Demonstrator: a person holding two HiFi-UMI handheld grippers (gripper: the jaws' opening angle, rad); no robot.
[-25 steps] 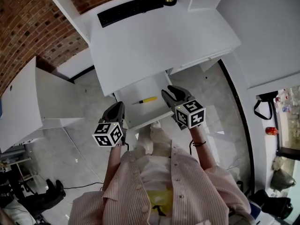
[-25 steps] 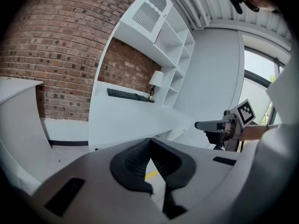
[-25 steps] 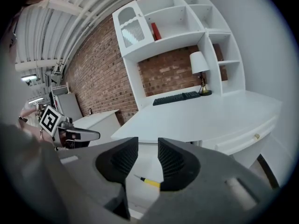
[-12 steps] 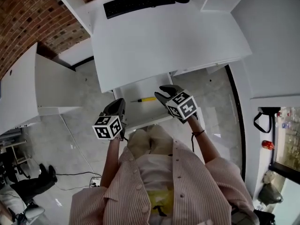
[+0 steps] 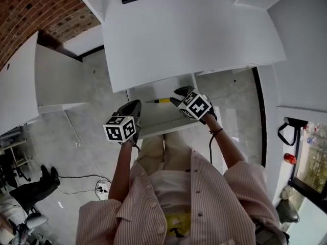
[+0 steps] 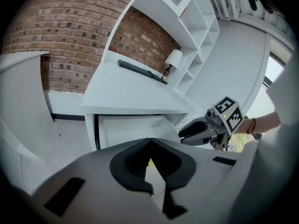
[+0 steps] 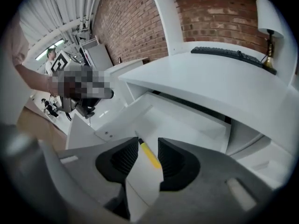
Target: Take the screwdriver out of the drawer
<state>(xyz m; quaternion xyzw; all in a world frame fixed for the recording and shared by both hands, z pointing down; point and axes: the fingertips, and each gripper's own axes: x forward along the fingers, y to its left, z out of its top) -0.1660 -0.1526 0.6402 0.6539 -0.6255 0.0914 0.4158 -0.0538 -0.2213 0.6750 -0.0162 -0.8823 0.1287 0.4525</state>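
Well, our right gripper, jaws spread, hangs over the screwdriver in the drawer; an off-centre pinch might roll it away; left gripper jaws pressed together

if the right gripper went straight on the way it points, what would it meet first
Probably the screwdriver, lying in the drawer in line with the right gripper's open jaws; depth is hard to judge.
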